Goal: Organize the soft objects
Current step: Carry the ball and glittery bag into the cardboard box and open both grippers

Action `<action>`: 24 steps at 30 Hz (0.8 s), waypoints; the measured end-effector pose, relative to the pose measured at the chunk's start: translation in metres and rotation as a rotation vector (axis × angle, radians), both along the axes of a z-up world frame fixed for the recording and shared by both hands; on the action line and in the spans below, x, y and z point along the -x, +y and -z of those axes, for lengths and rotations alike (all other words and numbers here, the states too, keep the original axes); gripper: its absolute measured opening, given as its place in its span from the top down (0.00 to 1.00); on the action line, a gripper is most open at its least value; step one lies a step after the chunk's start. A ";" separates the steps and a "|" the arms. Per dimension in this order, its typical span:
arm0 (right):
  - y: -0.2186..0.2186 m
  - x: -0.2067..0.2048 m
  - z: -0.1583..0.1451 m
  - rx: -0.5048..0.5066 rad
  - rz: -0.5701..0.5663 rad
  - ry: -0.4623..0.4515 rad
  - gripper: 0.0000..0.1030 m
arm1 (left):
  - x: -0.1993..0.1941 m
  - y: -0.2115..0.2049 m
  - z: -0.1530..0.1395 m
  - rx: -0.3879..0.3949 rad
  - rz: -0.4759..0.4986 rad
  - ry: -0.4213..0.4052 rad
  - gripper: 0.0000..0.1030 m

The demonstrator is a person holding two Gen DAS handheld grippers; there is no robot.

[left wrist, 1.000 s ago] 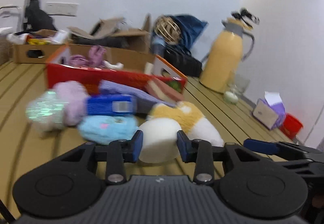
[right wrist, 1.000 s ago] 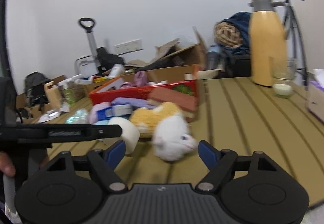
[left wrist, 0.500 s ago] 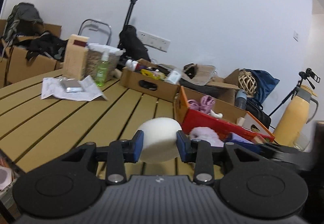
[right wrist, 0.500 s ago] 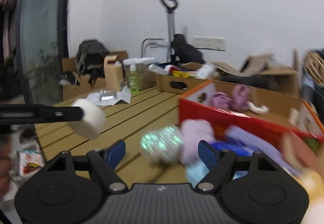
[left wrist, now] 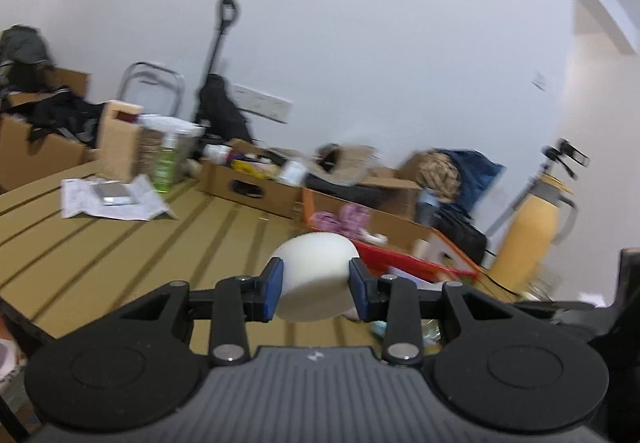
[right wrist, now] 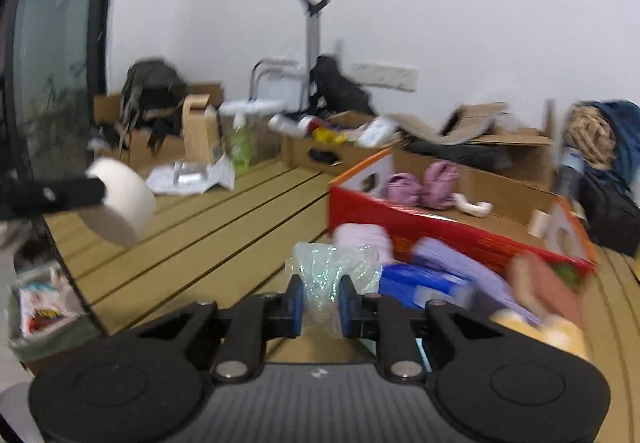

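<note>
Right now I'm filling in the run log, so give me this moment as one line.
left gripper: shut on white foam round, held above table | right gripper: closing on glittery plastic bundle | red box: nearby

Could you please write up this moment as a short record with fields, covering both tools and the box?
left tool: shut on white foam puck, held above the slatted table
right tool: jaws closing, iridescent crinkly bag between the pads
red box: open, pink plush items inside
</note>
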State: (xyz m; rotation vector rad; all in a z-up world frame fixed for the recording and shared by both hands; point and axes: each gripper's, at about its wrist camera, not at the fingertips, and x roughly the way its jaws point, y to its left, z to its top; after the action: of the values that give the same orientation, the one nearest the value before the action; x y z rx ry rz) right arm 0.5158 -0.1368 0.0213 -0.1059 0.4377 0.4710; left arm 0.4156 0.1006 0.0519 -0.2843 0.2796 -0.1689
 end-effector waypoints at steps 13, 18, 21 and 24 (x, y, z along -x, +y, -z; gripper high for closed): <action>-0.136 0.007 -0.030 -0.141 0.139 -0.041 0.84 | -0.131 -0.082 -0.046 0.023 0.278 0.047 0.65; -0.148 -0.118 -0.056 -0.136 0.130 0.012 0.84 | -0.285 -0.136 -0.051 -0.079 0.339 0.232 0.65; -0.149 -0.211 -0.060 -0.120 0.144 0.095 0.84 | -0.363 -0.165 -0.034 -0.168 0.307 0.336 0.64; -0.147 -0.291 -0.049 -0.110 0.183 0.171 0.84 | -0.427 -0.177 -0.008 -0.152 0.294 0.437 0.59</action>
State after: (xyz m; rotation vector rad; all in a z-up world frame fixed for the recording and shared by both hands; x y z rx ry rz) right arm 0.8070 -0.2836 0.0701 0.0813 0.5825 0.3238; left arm 0.8426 -0.0761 0.0594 -0.1243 0.7659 -0.3743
